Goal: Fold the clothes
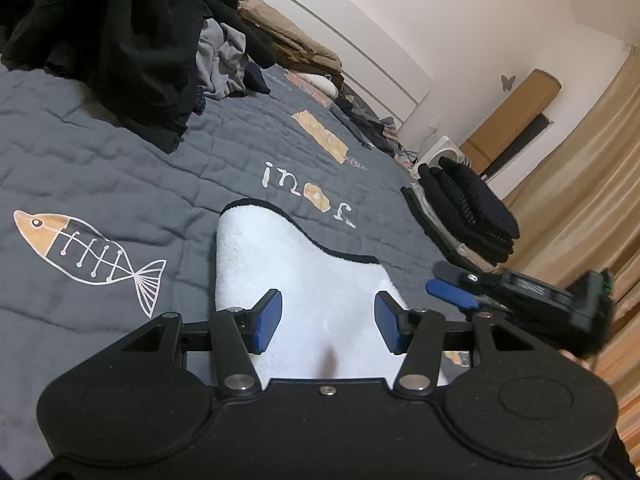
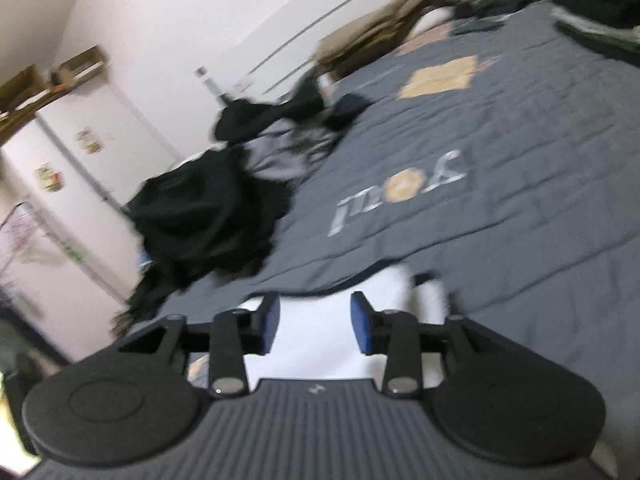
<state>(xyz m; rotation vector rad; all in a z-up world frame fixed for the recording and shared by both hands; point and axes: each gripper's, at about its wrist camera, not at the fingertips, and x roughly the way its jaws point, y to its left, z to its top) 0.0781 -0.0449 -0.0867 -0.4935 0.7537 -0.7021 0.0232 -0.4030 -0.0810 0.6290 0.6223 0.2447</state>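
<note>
A white fleecy cloth (image 1: 296,264) with a black trim lies folded on the grey quilt (image 1: 100,160). My left gripper (image 1: 329,320) hovers over its near end, blue pads apart, nothing pinched between them. My right gripper (image 1: 434,278) shows at the cloth's right edge in the left wrist view, fingers pointing left. In the blurred right wrist view my right gripper (image 2: 316,322) stands open just above the white cloth (image 2: 304,344), with its pads clear of the fabric.
A heap of unfolded dark and grey clothes (image 1: 120,40) sits at the far left of the bed. A stack of folded black garments (image 1: 468,208) lies at the bed's right edge by the curtain (image 1: 580,200). Tan bedding (image 1: 288,36) lies along the wall.
</note>
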